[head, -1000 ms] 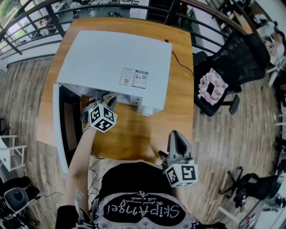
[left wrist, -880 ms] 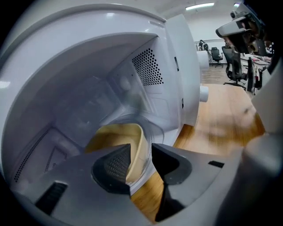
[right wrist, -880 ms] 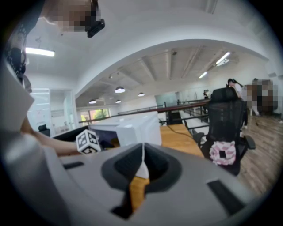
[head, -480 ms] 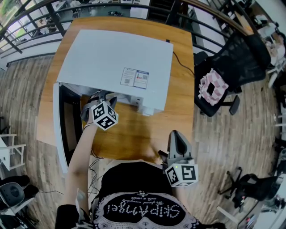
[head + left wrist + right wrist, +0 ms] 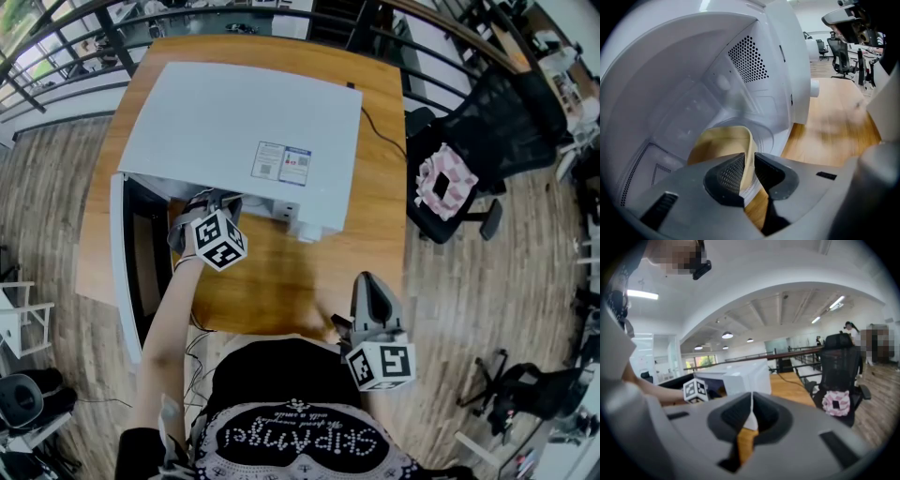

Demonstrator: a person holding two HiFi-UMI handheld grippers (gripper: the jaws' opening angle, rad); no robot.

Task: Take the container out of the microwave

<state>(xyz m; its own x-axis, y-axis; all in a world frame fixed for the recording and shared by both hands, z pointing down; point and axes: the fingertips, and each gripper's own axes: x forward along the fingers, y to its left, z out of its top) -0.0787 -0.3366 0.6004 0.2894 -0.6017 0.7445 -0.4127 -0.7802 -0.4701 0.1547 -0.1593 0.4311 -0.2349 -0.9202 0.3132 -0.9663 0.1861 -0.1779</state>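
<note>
The white microwave [image 5: 244,131] stands on the wooden table [image 5: 281,281] with its door [image 5: 127,272] swung open to the left. A beige container [image 5: 724,143] sits inside on the glass turntable. My left gripper [image 5: 749,161] reaches into the opening [image 5: 214,202]. Its jaws have just been closing, and the container's near wall stands between the pads, which press on it. My right gripper [image 5: 368,292] hovers by the table's front edge, away from the microwave, shut with nothing in it [image 5: 751,401].
The microwave's cable [image 5: 380,131] runs over the table at the back right. A black office chair [image 5: 487,141] with a pink checked cloth [image 5: 445,183] stands to the right. Railings [image 5: 56,37] run behind the table. The open door juts out past the table's left front.
The left gripper's marker cube has rolled a little and edged toward the microwave's opening. The right gripper has stayed where it was.
</note>
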